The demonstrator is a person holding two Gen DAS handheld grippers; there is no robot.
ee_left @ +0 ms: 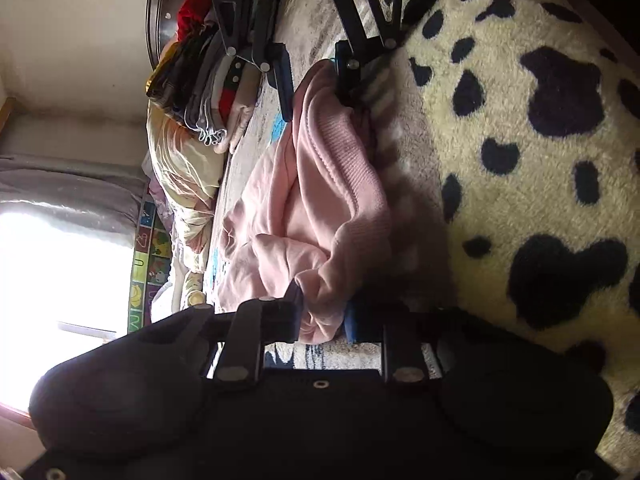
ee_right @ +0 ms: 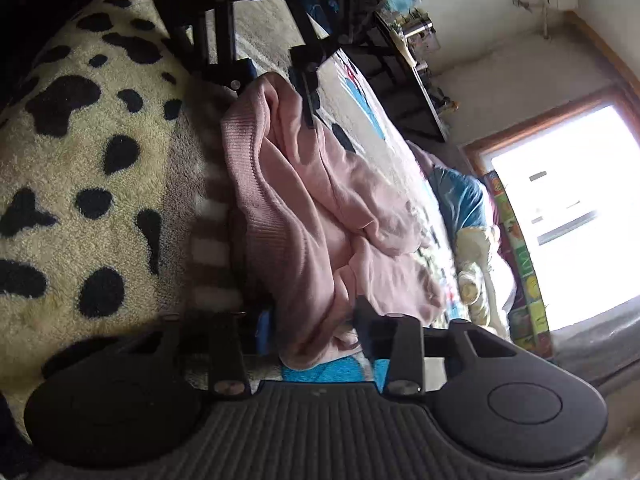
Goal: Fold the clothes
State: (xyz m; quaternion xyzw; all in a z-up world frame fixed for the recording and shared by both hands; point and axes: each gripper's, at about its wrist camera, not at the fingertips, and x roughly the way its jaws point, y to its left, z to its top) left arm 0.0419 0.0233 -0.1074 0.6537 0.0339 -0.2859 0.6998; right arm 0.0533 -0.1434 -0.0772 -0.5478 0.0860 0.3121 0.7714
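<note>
The pink garment lies bunched on the bed, running through the middle of the left wrist frame from its lower centre to its upper centre, with a ribbed hem showing along its right side. The left tool, at the bottom centre of that frame, is clenched on one end of the pink garment, cloth pinched between its blue-padded fingers. The right tool, at the upper centre of the same frame, has its fingers at the far end of the garment; the cloth reaches up between them. In the right wrist frame the right tool sits at the bottom centre, gripping a fold of the pink garment, and the left tool meets the cloth at the upper centre. A cream blanket with black spots fills the right of the left wrist frame, just beside the garment. A stack of folded clothes rests at the upper left of that frame, well apart from the garment. A bright window occupies the right of the right wrist frame.
</note>
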